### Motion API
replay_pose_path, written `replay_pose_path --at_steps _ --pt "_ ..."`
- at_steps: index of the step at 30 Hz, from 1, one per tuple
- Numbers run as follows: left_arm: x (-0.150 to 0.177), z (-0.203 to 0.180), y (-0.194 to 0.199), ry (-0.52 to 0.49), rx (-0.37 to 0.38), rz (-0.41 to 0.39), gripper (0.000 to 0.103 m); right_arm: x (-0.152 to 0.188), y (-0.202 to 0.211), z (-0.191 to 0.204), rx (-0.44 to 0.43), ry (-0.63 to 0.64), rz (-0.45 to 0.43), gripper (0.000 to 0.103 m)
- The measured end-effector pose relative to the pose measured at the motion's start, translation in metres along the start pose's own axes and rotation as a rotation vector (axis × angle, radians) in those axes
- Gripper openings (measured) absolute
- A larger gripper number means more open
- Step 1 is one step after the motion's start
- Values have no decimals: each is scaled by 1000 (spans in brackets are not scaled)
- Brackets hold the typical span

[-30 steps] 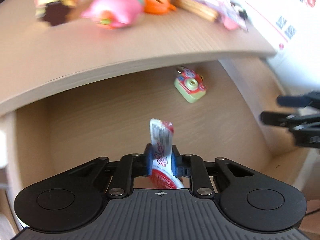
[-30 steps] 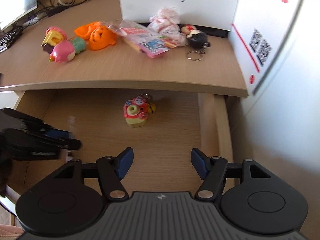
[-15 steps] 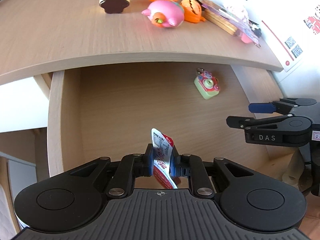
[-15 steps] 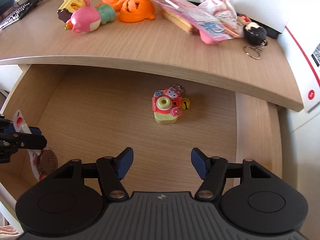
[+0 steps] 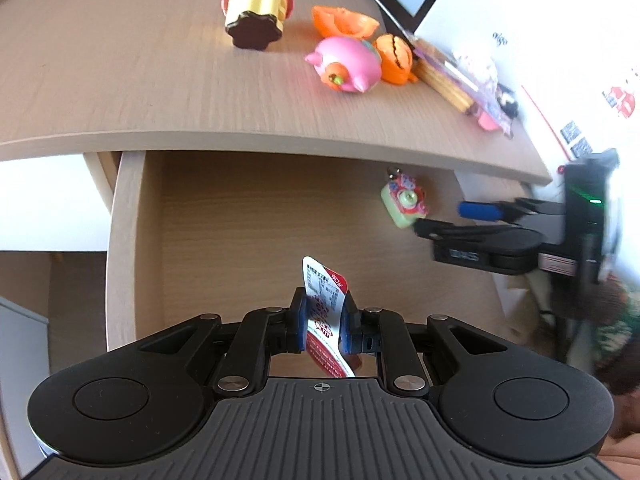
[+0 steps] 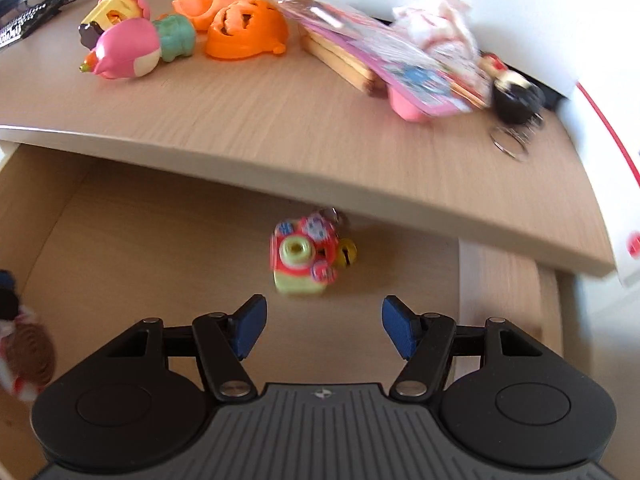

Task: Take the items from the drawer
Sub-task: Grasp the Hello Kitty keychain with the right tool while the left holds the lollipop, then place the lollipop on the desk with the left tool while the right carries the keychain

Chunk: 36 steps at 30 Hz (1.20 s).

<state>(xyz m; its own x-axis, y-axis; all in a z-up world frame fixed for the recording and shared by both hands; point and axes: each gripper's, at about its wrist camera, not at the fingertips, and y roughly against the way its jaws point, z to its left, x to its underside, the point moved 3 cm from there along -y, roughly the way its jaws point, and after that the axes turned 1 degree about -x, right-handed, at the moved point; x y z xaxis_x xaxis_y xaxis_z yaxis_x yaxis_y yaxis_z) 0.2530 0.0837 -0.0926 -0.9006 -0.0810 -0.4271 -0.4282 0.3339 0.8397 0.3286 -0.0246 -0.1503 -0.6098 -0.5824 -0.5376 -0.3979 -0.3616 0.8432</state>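
Your right gripper (image 6: 323, 326) stands open and empty, the toy camera keychain (image 6: 306, 260) just ahead of its fingertips; your left gripper (image 5: 323, 320) pinches a red-and-white sachet (image 5: 325, 304).

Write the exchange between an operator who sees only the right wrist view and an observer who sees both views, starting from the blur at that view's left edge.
Operator: What is the blur at my left edge?
Observer: The left gripper, shut on a red and white packet over the drawer.
Operator: How close am I to the camera toy?
Observer: Seen from the left, the right gripper has one fingertip meeting the toy's edge in the picture; whether they touch cannot be told.
Operator: What hides behind the pink toy?
Observer: A cupcake toy on its side, dark base toward the left camera.
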Motion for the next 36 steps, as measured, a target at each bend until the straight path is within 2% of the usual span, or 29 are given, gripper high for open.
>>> replay_pose_path --at_steps 6,11,14,16,18,20,26,32,36 --pt "-4 8 11 83 143 -35 18 -17 -27 8 7 36 -1 65" --pt "-3 12 17 117 174 -21 18 -24 -46 7 -17 2 33 65" --pt "1 14 18 114 154 -14 18 -26 -46 7 -52 2 52 46" --pt "6 16 19 117 135 -7 18 -26 -42 8 -48 5 69 46" --pt "10 14 18 101 82 6 18 -25 -33 8 -58 -5 79 46" --pt "14 7 18 48 13 17 18 -21 -20 6 -72 -25 91 46" --pt "24 -14 24 -97 -78 23 18 6 39 7 -91 -63 81 43" --pt "30 -32 25 -175 -51 17 18 38 95 11 -98 -115 45 43" --pt "32 -39 29 -188 -28 7 18 43 127 6 -107 -134 2 43"
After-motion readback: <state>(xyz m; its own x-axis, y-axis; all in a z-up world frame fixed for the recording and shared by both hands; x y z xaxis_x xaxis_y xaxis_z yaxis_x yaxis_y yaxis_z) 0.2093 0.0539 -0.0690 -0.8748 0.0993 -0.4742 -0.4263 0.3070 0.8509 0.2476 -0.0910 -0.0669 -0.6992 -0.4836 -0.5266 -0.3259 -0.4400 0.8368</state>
